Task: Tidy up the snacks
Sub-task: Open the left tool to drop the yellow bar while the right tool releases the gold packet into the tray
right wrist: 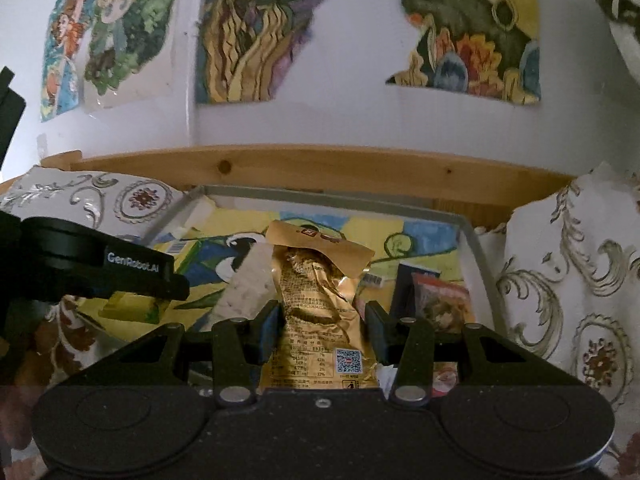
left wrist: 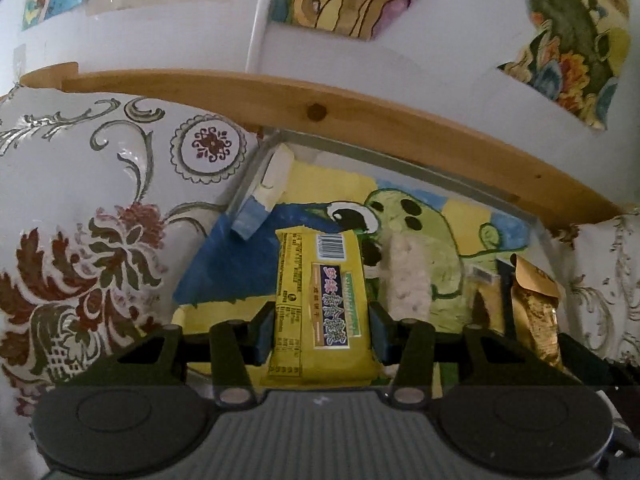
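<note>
A yellow snack packet (left wrist: 320,304) with a barcode and a dark label sits between the pads of my left gripper (left wrist: 322,330), which is shut on it above the tray (left wrist: 400,162). My right gripper (right wrist: 322,330) is shut on a crinkled gold foil packet (right wrist: 316,304) with a QR code; the same gold foil packet (left wrist: 536,312) shows at the right of the left wrist view. The left gripper's black body (right wrist: 96,264) appears at the left of the right wrist view. The tray's floor bears a painted green and blue bird picture (left wrist: 412,232).
In the tray lie a white puffed rice bar (left wrist: 408,280), a blue-and-white box (left wrist: 264,196) leaning in the far left corner, and a red snack packet (right wrist: 444,300) by a dark box (right wrist: 408,284) at the right. Floral cloth (left wrist: 100,220) surrounds the tray; a wooden rail (left wrist: 320,108) and wall stand behind.
</note>
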